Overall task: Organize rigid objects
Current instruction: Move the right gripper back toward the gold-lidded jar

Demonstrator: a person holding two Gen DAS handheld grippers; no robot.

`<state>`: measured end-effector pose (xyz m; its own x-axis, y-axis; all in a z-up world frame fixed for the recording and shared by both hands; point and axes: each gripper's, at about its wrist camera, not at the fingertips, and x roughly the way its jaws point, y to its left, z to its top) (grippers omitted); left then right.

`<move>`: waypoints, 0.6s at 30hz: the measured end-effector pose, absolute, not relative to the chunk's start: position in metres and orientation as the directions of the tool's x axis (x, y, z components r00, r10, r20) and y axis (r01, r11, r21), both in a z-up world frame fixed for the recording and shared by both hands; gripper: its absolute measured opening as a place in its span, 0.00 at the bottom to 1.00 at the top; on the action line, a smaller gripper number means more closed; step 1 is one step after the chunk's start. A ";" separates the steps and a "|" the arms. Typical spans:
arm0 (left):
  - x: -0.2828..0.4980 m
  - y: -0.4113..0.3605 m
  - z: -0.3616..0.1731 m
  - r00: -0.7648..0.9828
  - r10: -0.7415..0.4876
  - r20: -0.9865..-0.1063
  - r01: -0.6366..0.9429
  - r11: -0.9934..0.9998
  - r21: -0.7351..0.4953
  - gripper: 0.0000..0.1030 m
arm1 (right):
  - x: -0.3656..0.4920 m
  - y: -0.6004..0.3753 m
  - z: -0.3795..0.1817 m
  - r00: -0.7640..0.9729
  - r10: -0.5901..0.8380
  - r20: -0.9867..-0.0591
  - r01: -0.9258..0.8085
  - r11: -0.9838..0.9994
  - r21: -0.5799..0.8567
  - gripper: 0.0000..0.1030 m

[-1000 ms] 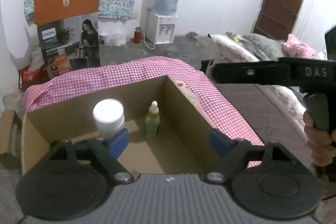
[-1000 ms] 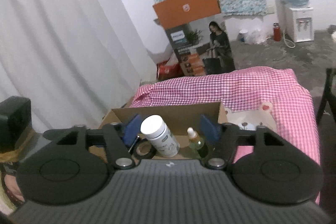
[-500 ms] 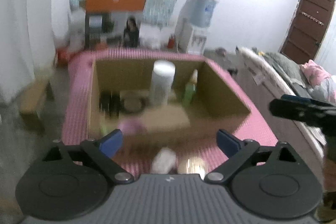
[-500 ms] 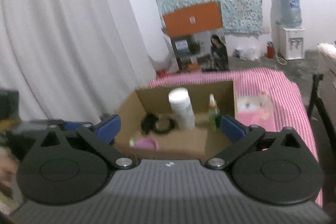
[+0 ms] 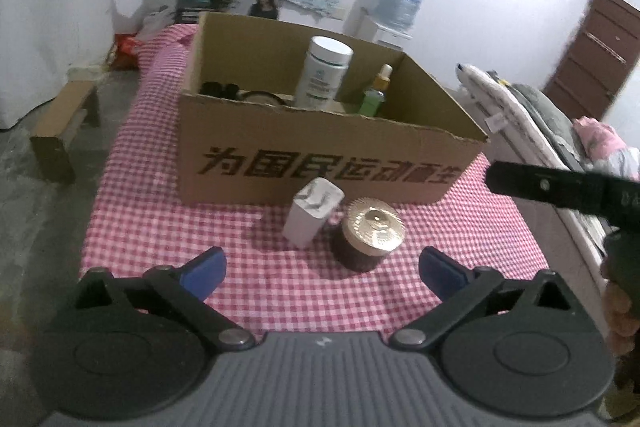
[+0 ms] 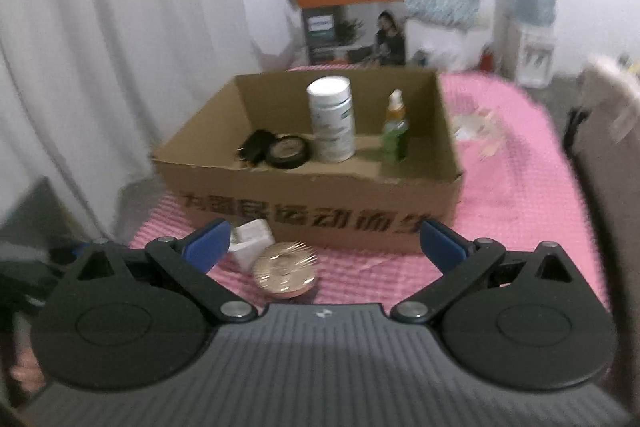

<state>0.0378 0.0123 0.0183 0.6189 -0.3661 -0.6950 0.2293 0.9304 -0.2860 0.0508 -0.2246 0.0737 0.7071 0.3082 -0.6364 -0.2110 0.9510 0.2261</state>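
Observation:
An open cardboard box [image 5: 320,167] [image 6: 320,211] stands on the pink checked cloth [image 5: 168,211]. Inside it are an upright white bottle [image 5: 324,75] [image 6: 331,125], a green dropper bottle [image 5: 374,95] [image 6: 395,137], a tape roll [image 6: 288,153] and a black adapter [image 6: 254,147]. In front of the box stand a white charger [image 5: 314,215] [image 6: 250,243] and a dark jar with a gold lid [image 5: 370,235] [image 6: 286,269]. My left gripper [image 5: 323,273] hangs just short of these two, its jaws opening with nothing between them. My right gripper [image 6: 325,245] is open and holds nothing; its black body [image 5: 560,187] shows at the right.
A low wooden stool [image 5: 64,123] stands on the floor at the left. To the right lies bedding [image 5: 532,123]. Behind the box are an orange-topped carton [image 6: 348,7], a water dispenser [image 5: 400,7] and a white curtain [image 6: 100,47].
Both grippers drew back from the box and sank, their jaws spreading wider. The white bottle, tilted between the right jaws before, now stands upright in the box.

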 end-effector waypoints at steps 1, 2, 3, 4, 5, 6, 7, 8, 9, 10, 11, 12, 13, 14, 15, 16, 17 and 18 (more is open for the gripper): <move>0.040 0.009 0.015 0.614 -0.374 -0.695 0.240 0.928 -0.286 1.00 | 0.054 -0.228 0.069 0.698 0.323 -0.639 -0.202 0.945 0.257 0.99; 0.042 0.005 0.012 0.607 -0.381 -0.697 0.257 0.924 -0.282 1.00 | 0.059 -0.230 0.063 0.685 0.334 -0.647 -0.188 0.940 0.286 0.99; 0.043 0.001 0.008 0.599 -0.383 -0.703 0.274 0.923 -0.269 1.00 | 0.064 -0.232 0.058 0.668 0.341 -0.661 -0.171 0.935 0.310 0.99; 0.045 -0.005 0.005 0.592 -0.371 -0.715 0.288 0.926 -0.242 1.00 | 0.068 -0.235 0.052 0.652 0.348 -0.674 -0.153 0.931 0.333 0.99; 0.047 -0.013 0.002 0.591 -0.349 -0.727 0.305 0.931 -0.199 1.00 | 0.075 -0.237 0.044 0.634 0.357 -0.686 -0.131 0.924 0.360 0.99; 0.047 -0.021 -0.002 0.593 -0.328 -0.736 0.322 0.934 -0.157 1.00 | 0.079 -0.239 0.038 0.621 0.366 -0.693 -0.113 0.917 0.383 0.99; 0.047 -0.030 -0.006 0.596 -0.299 -0.745 0.346 0.933 -0.098 1.00 | 0.085 -0.241 0.030 0.603 0.380 -0.702 -0.097 0.908 0.409 0.99; 0.047 -0.039 -0.010 0.600 -0.280 -0.750 0.369 0.928 -0.051 1.00 | 0.090 -0.242 0.023 0.588 0.395 -0.706 -0.086 0.898 0.431 0.99; 0.047 -0.046 -0.013 0.601 -0.271 -0.752 0.389 0.921 -0.021 1.00 | 0.095 -0.243 0.017 0.575 0.409 -0.708 -0.077 0.889 0.451 0.99; 0.047 -0.053 -0.016 0.599 -0.265 -0.756 0.408 0.913 0.003 1.00 | 0.099 -0.243 0.012 0.565 0.425 -0.707 -0.073 0.879 0.470 0.99; 0.048 -0.059 -0.018 0.597 -0.263 -0.758 0.423 0.906 0.018 1.00 | 0.102 -0.243 0.007 0.555 0.446 -0.702 -0.071 0.866 0.495 0.99; 0.048 -0.063 -0.020 0.594 -0.265 -0.760 0.435 0.900 0.025 1.00 | 0.107 -0.242 0.001 0.543 0.472 -0.695 -0.066 0.849 0.525 0.98; 0.049 -0.068 -0.023 0.587 -0.265 -0.765 0.446 0.894 0.033 1.00 | 0.109 -0.243 -0.002 0.533 0.488 -0.691 -0.061 0.837 0.544 0.98; 0.051 -0.071 -0.024 0.582 -0.263 -0.769 0.453 0.891 0.038 1.00 | 0.112 -0.243 -0.005 0.525 0.504 -0.686 -0.056 0.824 0.563 0.97; 0.052 -0.075 -0.026 0.579 -0.262 -0.772 0.458 0.888 0.042 1.00 | 0.116 -0.242 -0.009 0.517 0.519 -0.680 -0.052 0.812 0.581 0.97; 0.054 -0.077 -0.028 0.578 -0.263 -0.773 0.462 0.886 0.044 1.00 | 0.118 -0.241 -0.011 0.510 0.531 -0.677 -0.053 0.805 0.591 0.93; 0.057 -0.080 -0.029 0.575 -0.265 -0.774 0.464 0.885 0.042 0.99 | 0.120 -0.239 -0.013 0.502 0.540 -0.675 -0.056 0.799 0.598 0.86; 0.059 -0.081 -0.030 0.571 -0.270 -0.775 0.467 0.884 0.037 0.99 | 0.123 -0.237 -0.015 0.493 0.547 -0.676 -0.058 0.797 0.602 0.82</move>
<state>0.0587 -0.0810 -0.0301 0.5711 -0.2696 -0.7753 0.4667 0.8836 0.0366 0.1234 -0.2366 -0.0154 0.4932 0.5470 -0.6764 -0.0584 0.7966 0.6017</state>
